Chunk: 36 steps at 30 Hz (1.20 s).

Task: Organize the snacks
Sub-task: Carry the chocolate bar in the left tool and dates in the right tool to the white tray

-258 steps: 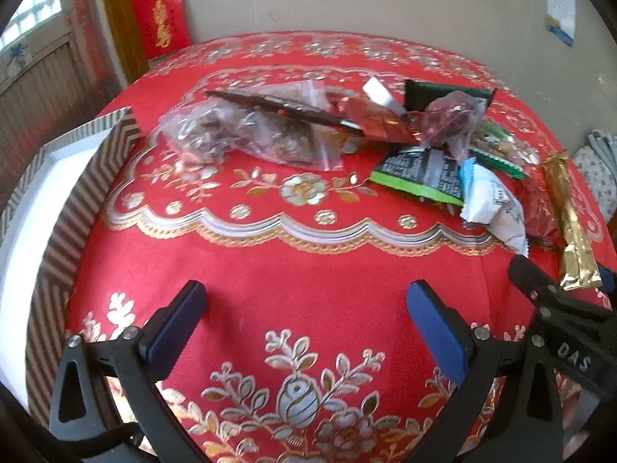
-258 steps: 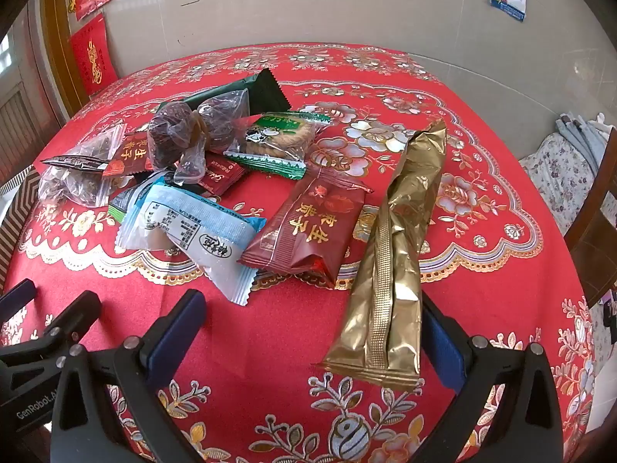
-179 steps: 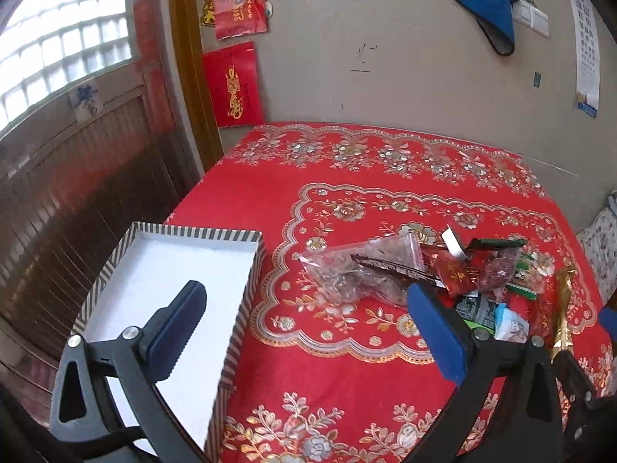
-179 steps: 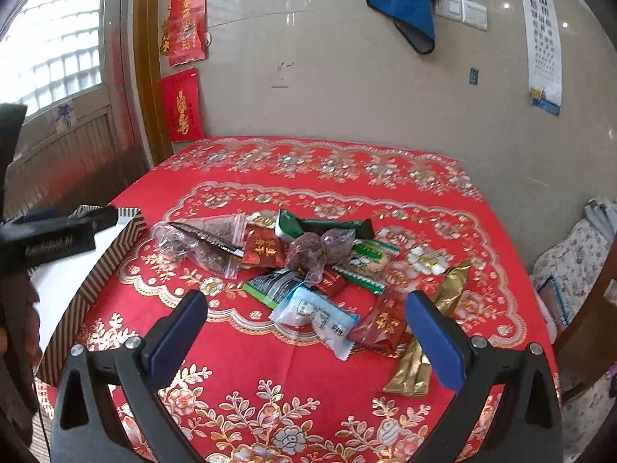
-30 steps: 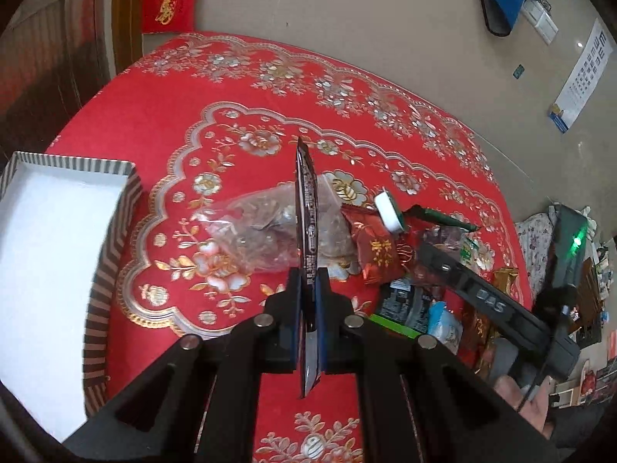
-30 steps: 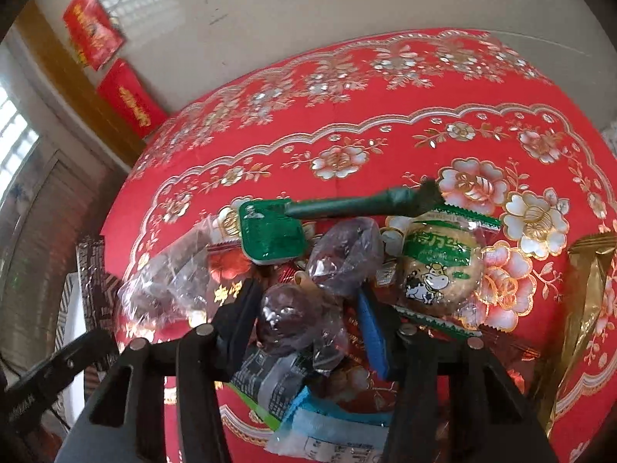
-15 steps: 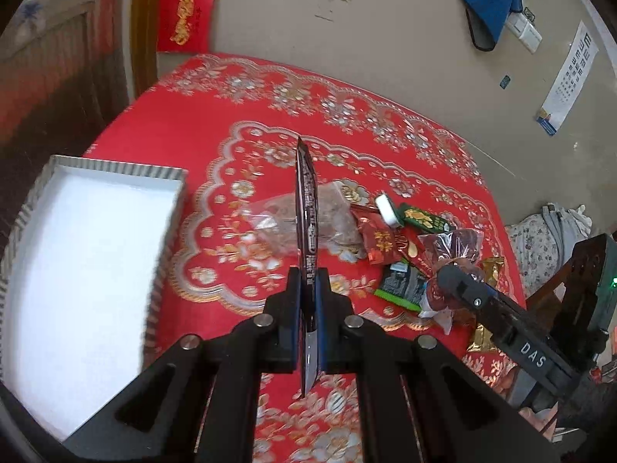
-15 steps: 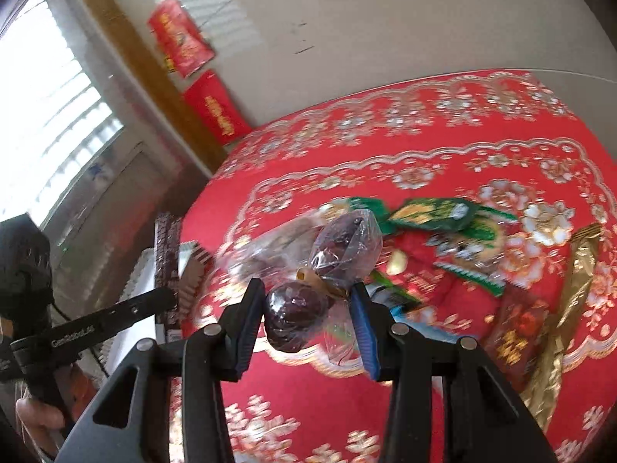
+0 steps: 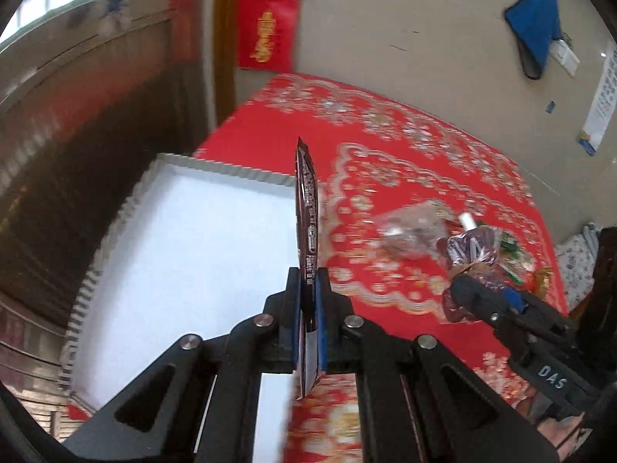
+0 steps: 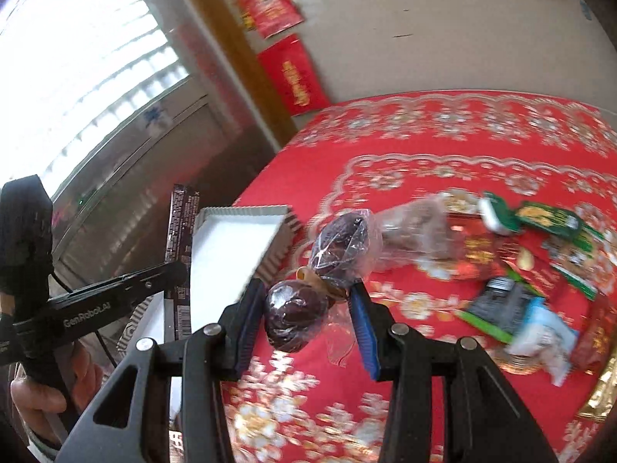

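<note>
Both grippers have swung from the snack pile toward the box (image 9: 185,254) at the surface's left edge: left gripper (image 9: 308,332) jaws clamped on dark wrapper (image 9: 307,223) edge-on above it, right gripper (image 10: 304,324) jaws clamped on plastic-wrapped dates (image 10: 297,318) alongside, likely so both drop in.

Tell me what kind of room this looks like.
Probably a home dining or living room: a table with a red floral tablecloth, red good-luck banners on the wall, loose snack packets, and a window.

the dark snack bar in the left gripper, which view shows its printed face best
The right wrist view: the dark snack bar faces that camera flat, print visible, crossed by the left gripper. The left wrist view shows it only edge-on, a thin strip between the fingers.
</note>
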### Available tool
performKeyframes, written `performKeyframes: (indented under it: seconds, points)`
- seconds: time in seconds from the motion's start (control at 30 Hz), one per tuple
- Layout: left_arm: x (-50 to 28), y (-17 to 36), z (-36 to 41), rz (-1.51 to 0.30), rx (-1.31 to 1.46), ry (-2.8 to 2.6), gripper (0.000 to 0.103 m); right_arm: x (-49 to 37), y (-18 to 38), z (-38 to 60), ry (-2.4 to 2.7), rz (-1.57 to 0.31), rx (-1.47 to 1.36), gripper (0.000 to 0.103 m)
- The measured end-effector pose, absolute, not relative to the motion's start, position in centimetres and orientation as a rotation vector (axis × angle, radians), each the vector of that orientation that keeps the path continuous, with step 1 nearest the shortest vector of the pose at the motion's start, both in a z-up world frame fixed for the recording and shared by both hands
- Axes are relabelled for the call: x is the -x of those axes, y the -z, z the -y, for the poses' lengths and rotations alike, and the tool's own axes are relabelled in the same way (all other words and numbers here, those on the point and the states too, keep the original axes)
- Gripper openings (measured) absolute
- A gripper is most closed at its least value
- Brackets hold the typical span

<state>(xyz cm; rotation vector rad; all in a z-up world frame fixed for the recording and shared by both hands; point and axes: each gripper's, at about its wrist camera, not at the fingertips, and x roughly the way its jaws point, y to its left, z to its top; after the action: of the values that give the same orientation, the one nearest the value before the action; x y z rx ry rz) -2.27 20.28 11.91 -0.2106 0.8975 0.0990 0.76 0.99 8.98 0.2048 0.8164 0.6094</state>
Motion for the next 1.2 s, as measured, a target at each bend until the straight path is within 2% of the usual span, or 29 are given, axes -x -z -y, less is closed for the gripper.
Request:
performKeyframes:
  seconds: [0.47, 1.2]
  points:
    - [0.1, -7.8, -28.9, -0.947, 0.223, -0.259, 0.008, -3.3, -8.7, -12.1, -0.686, -0.851, -0.083, 0.044]
    - [-5.0, -4.0, -31.1, -1.045, 0.258, -0.267, 0.008, -6.7, -4.6, -17.7, -0.671, -0.972, 0.064, 0.044]
